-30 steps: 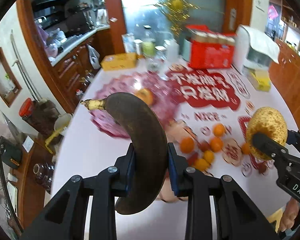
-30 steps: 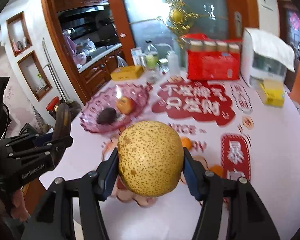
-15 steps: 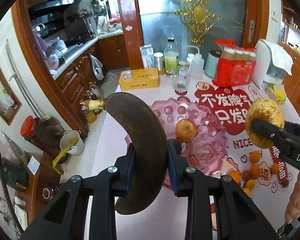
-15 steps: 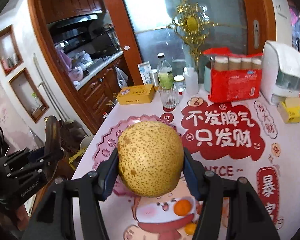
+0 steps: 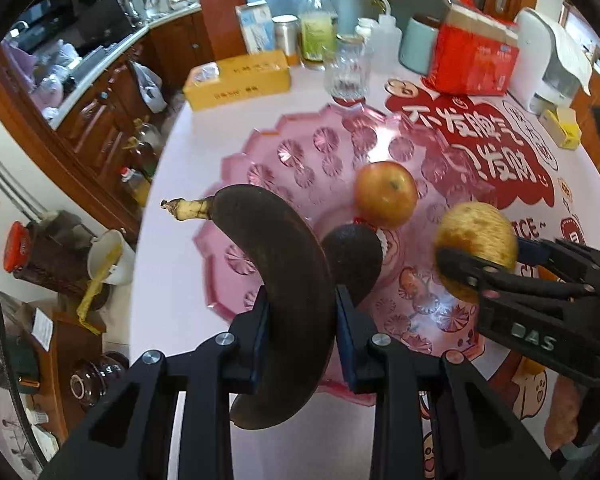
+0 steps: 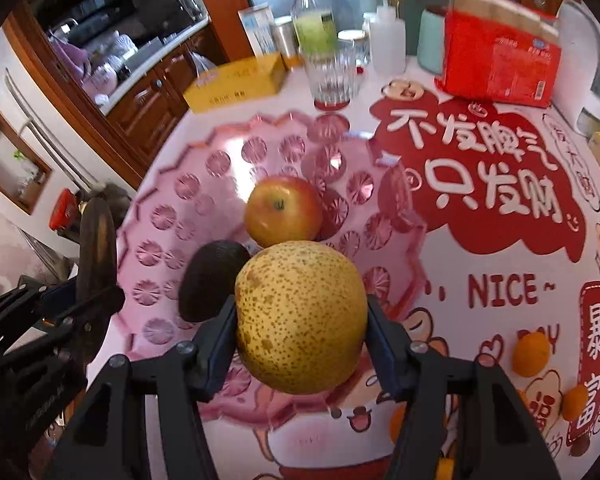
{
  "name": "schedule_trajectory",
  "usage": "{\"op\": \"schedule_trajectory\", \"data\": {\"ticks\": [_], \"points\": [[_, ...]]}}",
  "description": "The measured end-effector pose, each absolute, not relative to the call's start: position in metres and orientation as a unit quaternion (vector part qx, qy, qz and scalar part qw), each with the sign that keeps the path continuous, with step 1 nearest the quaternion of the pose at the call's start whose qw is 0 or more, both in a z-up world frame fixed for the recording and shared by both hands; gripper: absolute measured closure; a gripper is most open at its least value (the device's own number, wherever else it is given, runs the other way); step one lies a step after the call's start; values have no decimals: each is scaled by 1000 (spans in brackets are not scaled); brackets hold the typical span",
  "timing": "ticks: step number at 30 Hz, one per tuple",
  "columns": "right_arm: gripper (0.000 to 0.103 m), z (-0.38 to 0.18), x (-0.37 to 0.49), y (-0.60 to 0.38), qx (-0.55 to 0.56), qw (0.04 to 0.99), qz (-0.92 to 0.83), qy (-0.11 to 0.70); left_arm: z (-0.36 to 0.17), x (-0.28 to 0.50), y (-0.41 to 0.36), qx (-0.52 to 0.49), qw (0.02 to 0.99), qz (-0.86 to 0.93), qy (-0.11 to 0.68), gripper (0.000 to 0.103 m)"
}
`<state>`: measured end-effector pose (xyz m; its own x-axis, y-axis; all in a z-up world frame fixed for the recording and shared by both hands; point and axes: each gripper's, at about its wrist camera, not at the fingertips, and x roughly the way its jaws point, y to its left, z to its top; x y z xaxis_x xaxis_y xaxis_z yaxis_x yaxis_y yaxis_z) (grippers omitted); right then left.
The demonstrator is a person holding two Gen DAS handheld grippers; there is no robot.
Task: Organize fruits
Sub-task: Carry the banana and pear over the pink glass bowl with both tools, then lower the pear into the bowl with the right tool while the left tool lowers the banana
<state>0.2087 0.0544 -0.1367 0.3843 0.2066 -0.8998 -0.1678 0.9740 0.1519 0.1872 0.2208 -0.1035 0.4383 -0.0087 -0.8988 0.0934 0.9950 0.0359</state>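
left gripper (image 5: 300,340) clenching overripe dark-brown curved banana (image 5: 284,276), long axis running away, stem far-left | pink scalloped glass fruit plate (image 6: 172,184) lying directly below-ahead, holding apple, avocado | right gripper (image 6: 300,344) gripping speckled yellow round pear (image 6: 300,316) over plate's near-right rim

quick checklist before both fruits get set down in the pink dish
1. Left gripper shut on the banana: ok.
2. Right gripper shut on the pear: ok.
3. Both fruits over the pink dish: ok.
4. Free space in the dish beside the apple and the dark fruit: ok, mostly at the far and left parts.
5. Height above the dish: cannot tell.
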Motion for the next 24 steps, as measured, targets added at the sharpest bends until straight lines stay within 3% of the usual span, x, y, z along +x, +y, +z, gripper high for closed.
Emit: {"op": "schedule_trajectory", "data": {"ticks": [9, 15, 24], "points": [[43, -169, 237, 65, 25, 819, 105, 564, -122, 197, 213, 35, 838, -43, 543, 75], [43, -172, 242, 87, -22, 834, 112, 540, -120, 200, 216, 22, 837, -37, 545, 75], [43, -169, 245, 81, -4, 826, 143, 545, -106, 194, 210, 10, 844, -45, 535, 75]]}}
